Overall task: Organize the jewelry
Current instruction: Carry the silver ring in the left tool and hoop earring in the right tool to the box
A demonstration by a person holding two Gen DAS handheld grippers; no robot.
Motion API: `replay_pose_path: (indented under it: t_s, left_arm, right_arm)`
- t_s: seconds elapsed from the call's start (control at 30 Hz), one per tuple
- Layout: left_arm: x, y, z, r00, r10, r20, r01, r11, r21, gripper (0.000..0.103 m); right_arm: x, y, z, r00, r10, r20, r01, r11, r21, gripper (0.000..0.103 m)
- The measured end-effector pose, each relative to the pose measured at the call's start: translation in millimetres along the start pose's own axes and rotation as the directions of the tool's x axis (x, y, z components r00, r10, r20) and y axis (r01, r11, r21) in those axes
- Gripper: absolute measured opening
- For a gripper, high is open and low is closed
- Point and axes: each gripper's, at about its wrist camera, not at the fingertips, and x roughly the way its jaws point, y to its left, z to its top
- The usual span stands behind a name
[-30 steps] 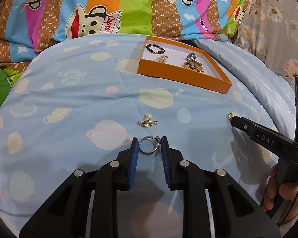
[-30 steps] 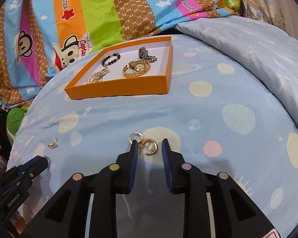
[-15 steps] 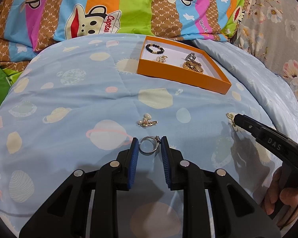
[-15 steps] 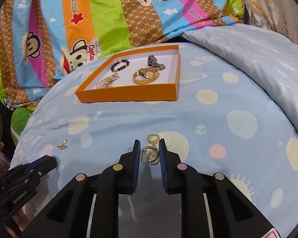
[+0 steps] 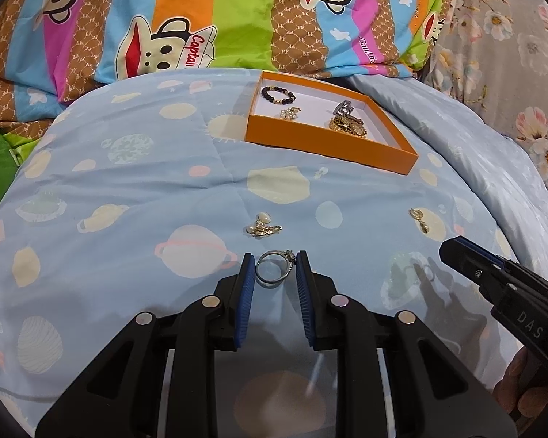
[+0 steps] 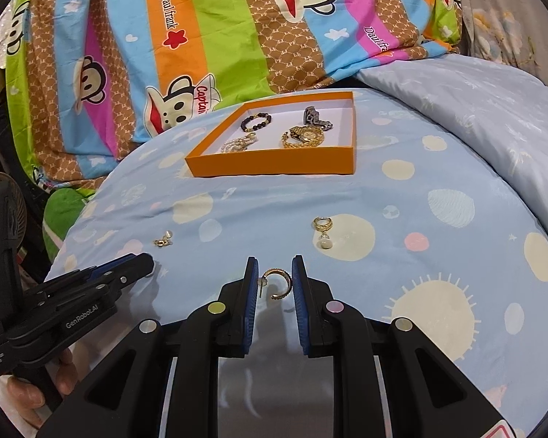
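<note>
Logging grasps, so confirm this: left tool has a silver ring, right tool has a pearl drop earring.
Wrong about the right tool: the right wrist view shows a gold hoop earring between its fingers. The pearl earring lies on the quilt. The left tool does have the ring.

one shallow orange cardboard tray holds four pieces: one dark beaded bracelet, one pearl-and-gold cluster piece, one gold wristwatch and one grey metal piece. four more pieces are outside it: one silver stone-set ring, one gold half-hoop earring, one gold pearl-drop earring and one small gold pearl brooch. two black tongs with blue pads, left tongs and right tongs.
</note>
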Motion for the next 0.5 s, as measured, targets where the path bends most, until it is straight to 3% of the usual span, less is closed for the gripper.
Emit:
replay_pose_path:
  t_s: [0.23, 0.5]
  left_arm:
    - [-4.5, -5.9, 11.4, 1.000, -0.011, 0.010, 0.011, 1.000, 0.009, 0.022]
    - [-10.5, -28.3, 67.1, 0.994, -0.029, 0.108, 0.021, 0.997, 0.078, 0.022]
  right_arm:
    - [-2.3, 0.6, 20.2, 0.999, 0.002, 0.034, -0.001, 1.000, -0.013, 0.018]
    - [11.9, -10.2, 64.2, 0.997, -0.003, 0.079, 0.003, 1.000, -0.002, 0.018]
